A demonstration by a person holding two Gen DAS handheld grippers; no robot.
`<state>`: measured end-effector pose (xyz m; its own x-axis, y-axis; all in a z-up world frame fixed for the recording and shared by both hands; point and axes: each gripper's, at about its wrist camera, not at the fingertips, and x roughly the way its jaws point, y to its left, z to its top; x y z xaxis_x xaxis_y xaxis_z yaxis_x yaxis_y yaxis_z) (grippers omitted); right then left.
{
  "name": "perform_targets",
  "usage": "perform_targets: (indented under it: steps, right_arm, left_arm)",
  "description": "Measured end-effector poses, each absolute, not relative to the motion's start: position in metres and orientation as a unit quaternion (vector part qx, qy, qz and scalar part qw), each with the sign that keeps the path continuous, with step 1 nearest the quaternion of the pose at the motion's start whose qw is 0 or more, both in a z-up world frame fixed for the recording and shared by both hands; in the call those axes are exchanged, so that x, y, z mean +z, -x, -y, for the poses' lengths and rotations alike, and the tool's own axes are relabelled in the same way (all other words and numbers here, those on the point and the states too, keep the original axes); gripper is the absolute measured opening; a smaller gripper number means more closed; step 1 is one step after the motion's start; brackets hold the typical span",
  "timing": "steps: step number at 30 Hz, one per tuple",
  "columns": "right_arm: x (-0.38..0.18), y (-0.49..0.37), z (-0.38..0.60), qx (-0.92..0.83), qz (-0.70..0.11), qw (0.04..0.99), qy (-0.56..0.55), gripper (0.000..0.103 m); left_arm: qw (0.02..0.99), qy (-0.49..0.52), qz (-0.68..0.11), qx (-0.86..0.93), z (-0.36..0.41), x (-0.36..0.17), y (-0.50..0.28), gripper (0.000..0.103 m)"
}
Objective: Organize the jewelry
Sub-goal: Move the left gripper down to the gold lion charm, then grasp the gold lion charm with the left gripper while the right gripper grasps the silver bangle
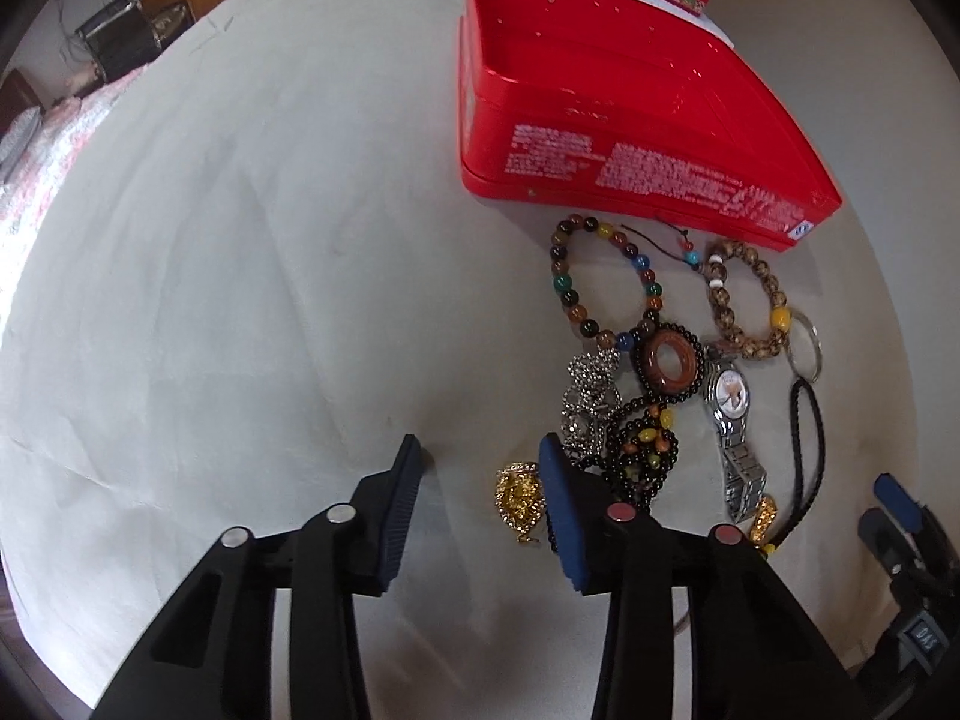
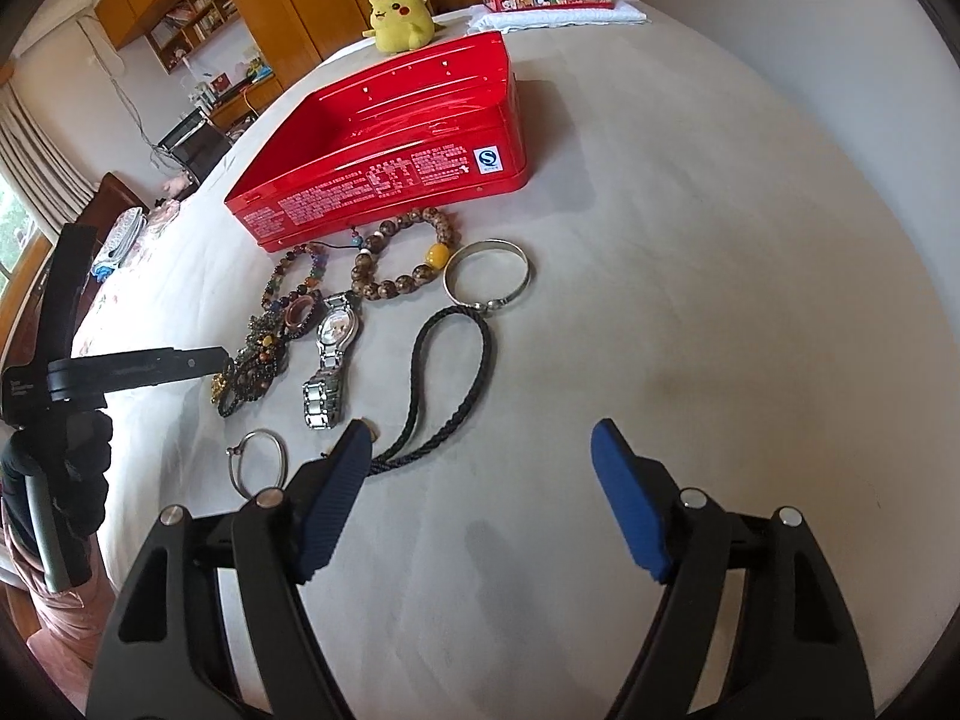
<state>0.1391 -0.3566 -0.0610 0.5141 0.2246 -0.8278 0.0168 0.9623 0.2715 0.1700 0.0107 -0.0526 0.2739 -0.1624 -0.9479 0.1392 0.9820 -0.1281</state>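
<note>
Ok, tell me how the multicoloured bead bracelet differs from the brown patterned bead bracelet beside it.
The multicoloured bead bracelet mixes glossy green, blue, amber and dark beads; the brown patterned bead bracelet is mottled tan-brown apart from one yellow bead and a white one. The multicoloured one forms the wider loop and lies to the left in the left wrist view; the brown one lies to its right. Both lie flat as loops just in front of the red tin box.

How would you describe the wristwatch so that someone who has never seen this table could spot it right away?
Find the open red tin on the grey cloth; the jewelry lies in a cluster just in front of its printed side. The wristwatch sits mid-cluster, between the dark bead pile and the black braided cord. It is the only piece with a round pale dial and a silver metal link band.
</note>
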Motion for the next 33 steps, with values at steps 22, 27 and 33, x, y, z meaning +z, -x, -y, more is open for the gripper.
perform_targets:
  steps: [22, 27, 33]
  right_arm:
    - [-0.059, -0.140, 0.351, 0.066, -0.485, 0.864, -0.116, 0.076]
    - [-0.063, -0.141, 0.353, 0.068, -0.488, 0.862, -0.120, 0.076]
    - [-0.063, -0.143, 0.352, 0.071, -0.489, 0.861, -0.117, 0.076]
  left_arm:
    - [0.799, -0.009, -0.598, -0.063, -0.012, -0.060, -0.142, 0.045]
    - [0.801, 0.006, -0.596, -0.054, -0.012, -0.070, -0.135, 0.023]
    - [0.810, 0.003, -0.584, -0.059, 0.014, -0.084, -0.135, 0.022]
